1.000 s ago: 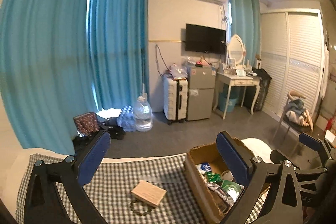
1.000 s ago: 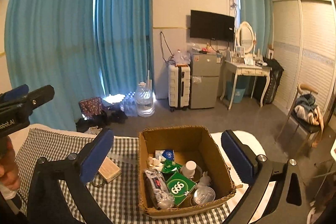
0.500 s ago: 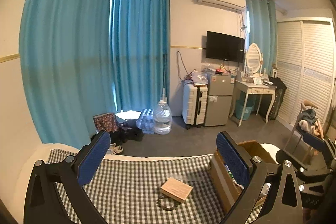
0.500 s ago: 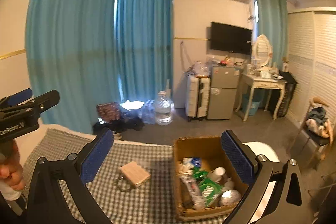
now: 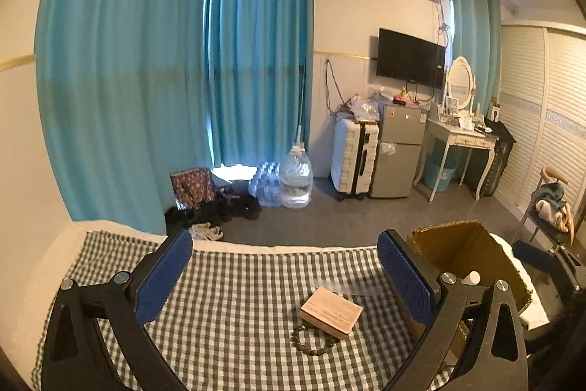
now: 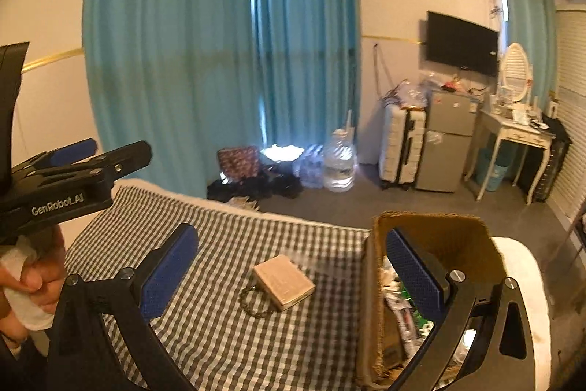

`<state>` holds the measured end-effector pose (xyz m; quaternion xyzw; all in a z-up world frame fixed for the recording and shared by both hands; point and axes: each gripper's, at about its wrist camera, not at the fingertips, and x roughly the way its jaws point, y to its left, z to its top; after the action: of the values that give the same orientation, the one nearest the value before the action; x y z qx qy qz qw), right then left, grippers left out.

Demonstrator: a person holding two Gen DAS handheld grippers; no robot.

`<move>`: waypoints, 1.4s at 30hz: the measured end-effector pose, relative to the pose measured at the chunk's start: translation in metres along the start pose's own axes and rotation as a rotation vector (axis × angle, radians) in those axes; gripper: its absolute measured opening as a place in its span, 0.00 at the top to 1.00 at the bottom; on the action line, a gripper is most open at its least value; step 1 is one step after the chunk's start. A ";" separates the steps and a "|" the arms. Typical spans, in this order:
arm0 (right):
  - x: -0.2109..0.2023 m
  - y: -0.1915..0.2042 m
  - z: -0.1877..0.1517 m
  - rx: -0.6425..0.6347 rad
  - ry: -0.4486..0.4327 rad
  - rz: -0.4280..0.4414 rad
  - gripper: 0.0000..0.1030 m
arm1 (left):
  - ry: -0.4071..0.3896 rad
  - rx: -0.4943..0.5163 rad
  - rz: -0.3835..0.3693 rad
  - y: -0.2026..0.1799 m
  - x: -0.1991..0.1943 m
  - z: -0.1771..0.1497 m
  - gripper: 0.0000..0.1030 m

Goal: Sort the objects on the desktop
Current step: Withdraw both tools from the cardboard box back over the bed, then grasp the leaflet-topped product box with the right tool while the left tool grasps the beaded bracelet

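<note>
A small tan wooden box (image 5: 331, 312) lies on the checked tablecloth (image 5: 234, 299), with a dark bead bracelet (image 5: 311, 343) against its near side. Both also show in the right wrist view: the box (image 6: 284, 281) and the bracelet (image 6: 252, 301). A brown cardboard box (image 6: 436, 233) with several small items inside stands to their right; it also shows in the left wrist view (image 5: 465, 248). My left gripper (image 5: 285, 275) is open and empty above the cloth. My right gripper (image 6: 291, 268) is open and empty, hovering over the wooden box.
The table's far edge drops to a grey floor with shoes, a large water jug (image 5: 296, 176), a white suitcase (image 5: 353, 158) and a small fridge. A clear plastic strip (image 5: 348, 286) lies behind the wooden box. The left gripper body (image 6: 73, 176) crosses the right wrist view.
Both views have swung left. The cardboard box has slid toward the right edge and the wooden box now sits near the middle. Both grippers stay open.
</note>
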<state>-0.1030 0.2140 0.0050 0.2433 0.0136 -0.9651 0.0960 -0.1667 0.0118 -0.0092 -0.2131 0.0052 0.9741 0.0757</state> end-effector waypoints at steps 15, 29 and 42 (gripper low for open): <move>0.115 0.002 -0.049 -0.070 0.216 0.031 0.00 | 0.172 0.077 0.056 0.013 0.094 -0.070 0.00; 0.204 0.014 -0.085 -0.126 0.360 0.073 0.00 | 0.313 0.095 0.034 0.038 0.149 -0.105 0.00; 0.270 -0.005 -0.104 -0.162 0.442 0.097 0.03 | 0.432 0.128 -0.023 0.034 0.198 -0.144 0.00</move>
<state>-0.2879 0.1786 -0.2145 0.4406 0.1001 -0.8783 0.1561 -0.2898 0.0011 -0.2236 -0.4118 0.0806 0.9025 0.0972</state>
